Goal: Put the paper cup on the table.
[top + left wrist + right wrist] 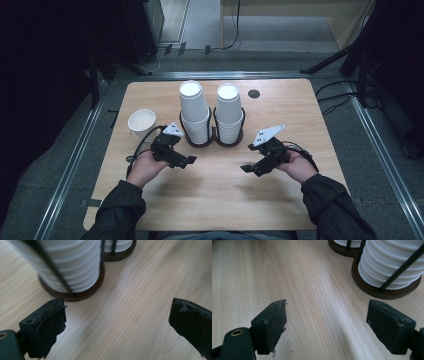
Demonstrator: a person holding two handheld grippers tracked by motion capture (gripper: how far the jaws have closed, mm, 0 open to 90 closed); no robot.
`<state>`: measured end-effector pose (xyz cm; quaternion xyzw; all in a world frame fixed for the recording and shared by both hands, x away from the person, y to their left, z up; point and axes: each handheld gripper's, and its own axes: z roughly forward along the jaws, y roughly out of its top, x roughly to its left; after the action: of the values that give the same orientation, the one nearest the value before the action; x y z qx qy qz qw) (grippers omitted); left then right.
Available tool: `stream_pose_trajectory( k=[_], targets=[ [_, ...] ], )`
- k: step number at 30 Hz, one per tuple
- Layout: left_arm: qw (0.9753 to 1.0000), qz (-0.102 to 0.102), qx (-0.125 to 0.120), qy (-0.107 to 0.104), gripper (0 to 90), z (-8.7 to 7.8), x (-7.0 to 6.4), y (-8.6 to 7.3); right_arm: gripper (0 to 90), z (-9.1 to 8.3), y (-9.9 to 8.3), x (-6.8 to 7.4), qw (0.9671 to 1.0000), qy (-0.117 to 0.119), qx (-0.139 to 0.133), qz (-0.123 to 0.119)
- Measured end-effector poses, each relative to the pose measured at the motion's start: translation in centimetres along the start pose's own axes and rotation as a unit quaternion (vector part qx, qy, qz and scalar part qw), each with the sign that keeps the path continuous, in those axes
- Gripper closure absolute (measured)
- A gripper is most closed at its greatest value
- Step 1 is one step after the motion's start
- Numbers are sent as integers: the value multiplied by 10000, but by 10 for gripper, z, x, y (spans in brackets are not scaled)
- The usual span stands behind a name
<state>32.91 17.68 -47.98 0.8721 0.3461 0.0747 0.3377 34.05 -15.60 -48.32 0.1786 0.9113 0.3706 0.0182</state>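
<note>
Two stacks of white paper cups stand upside down in a dark wooden holder (214, 140) with black wire rails: the left stack (194, 112) and the right stack (229, 111). A single white cup (141, 122) stands upright to their left. My left gripper (187, 161) hovers low in front of the left stack, open and holding nothing. My right gripper (249, 169) hovers in front of the right stack, also open and holding nothing. In the left gripper view (117, 322) the left stack (67, 265) is just ahead. In the right gripper view (327, 322) a stack (392, 262) sits ahead to the right.
The wooden table (215, 200) has bare surface between and in front of the grippers. A small dark round hole (254, 93) sits near the far edge. Dark stands and cables surround the table on the floor.
</note>
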Motion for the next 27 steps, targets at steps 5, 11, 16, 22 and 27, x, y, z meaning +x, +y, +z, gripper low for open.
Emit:
stream_pose_trajectory(
  k=[5,11,16,22,27],
  targets=[
    [9998,171,26,-134,15,10,-17,8,165,-1,-1,0,10000,-25,-17,26],
    [9984,445,227,-276,16,26,-32,14,165,-2,-4,4,10000,-43,-14,12],
    [9978,530,228,-335,16,32,-37,19,165,-4,-7,6,10000,-66,6,49],
    [9969,610,239,-435,16,39,-43,23,165,-6,-11,9,9999,-98,-15,87],
    [9964,700,152,-448,16,41,-47,27,165,-8,-13,11,9999,-130,-14,86]
  ],
)
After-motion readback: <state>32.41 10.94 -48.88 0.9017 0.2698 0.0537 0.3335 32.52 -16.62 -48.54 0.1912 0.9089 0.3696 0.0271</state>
